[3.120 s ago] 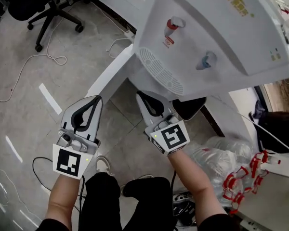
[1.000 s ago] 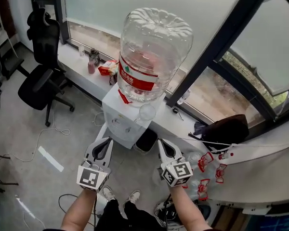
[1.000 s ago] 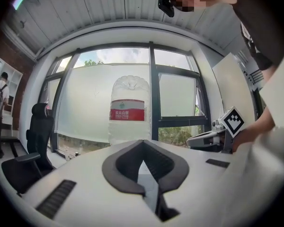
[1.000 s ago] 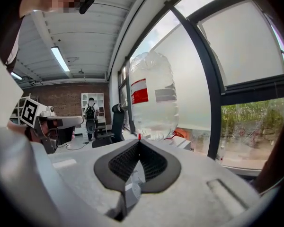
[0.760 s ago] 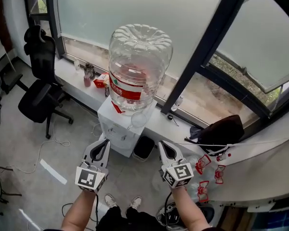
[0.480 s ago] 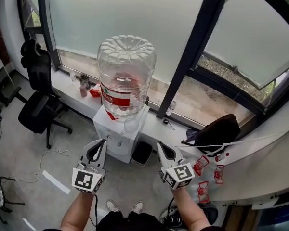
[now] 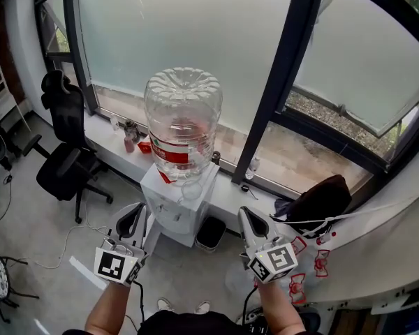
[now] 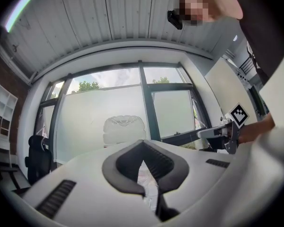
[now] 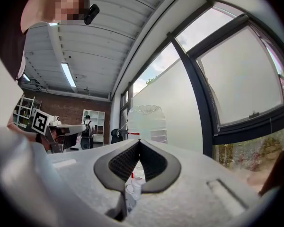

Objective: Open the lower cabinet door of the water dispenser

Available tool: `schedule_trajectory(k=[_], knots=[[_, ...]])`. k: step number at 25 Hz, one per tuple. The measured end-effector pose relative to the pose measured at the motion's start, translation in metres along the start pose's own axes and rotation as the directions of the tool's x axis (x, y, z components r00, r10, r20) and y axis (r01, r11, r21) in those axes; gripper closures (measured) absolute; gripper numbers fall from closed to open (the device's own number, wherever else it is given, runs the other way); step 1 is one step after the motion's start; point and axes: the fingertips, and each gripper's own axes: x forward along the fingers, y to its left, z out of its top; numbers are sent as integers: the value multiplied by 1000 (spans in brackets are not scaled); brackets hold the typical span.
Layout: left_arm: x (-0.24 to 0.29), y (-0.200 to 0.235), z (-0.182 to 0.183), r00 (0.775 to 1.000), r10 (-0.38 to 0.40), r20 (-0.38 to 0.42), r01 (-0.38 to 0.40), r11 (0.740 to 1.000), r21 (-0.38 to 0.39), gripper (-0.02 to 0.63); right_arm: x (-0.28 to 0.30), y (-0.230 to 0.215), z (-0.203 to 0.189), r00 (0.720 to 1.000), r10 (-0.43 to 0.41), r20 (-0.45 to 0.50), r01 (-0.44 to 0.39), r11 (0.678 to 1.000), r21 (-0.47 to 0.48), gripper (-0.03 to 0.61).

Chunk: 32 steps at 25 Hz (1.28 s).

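Left tongs [image 7: 137, 211] and right tongs [image 7: 246, 213]: both closed tip to tip, empty, held side by side. Beyond and between them, well apart, stands one white water dispenser [image 7: 176, 202] carrying one clear bottle [image 7: 183, 117]; its lower door cannot be made out. Grey floor [image 7: 35, 222], window ledge [image 7: 106, 137], one black office chair [image 7: 66, 166], one dark bin [image 7: 211, 233]
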Motion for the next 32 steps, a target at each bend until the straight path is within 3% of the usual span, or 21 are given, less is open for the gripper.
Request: schedule_trajectory(k=[10,16,24,32], knots=[[-30,-11,35,994,38,100,-37,999,-14,604,-33,0,18,999,-2,45,1,1000,23,574],[-57,-8,46,990,106,97,-105,994,-8,604,-59,-6,37,994,-36,101,33,999,27,574],[-80,-7,54,982,163,93,-165,986,16,605,-100,-28,42,986,-136,95,133,990,33,574],[-74,-7,60,982,153,113,-160,986,55,605,-106,-41,41,978,-192,83,191,981,20,574]])
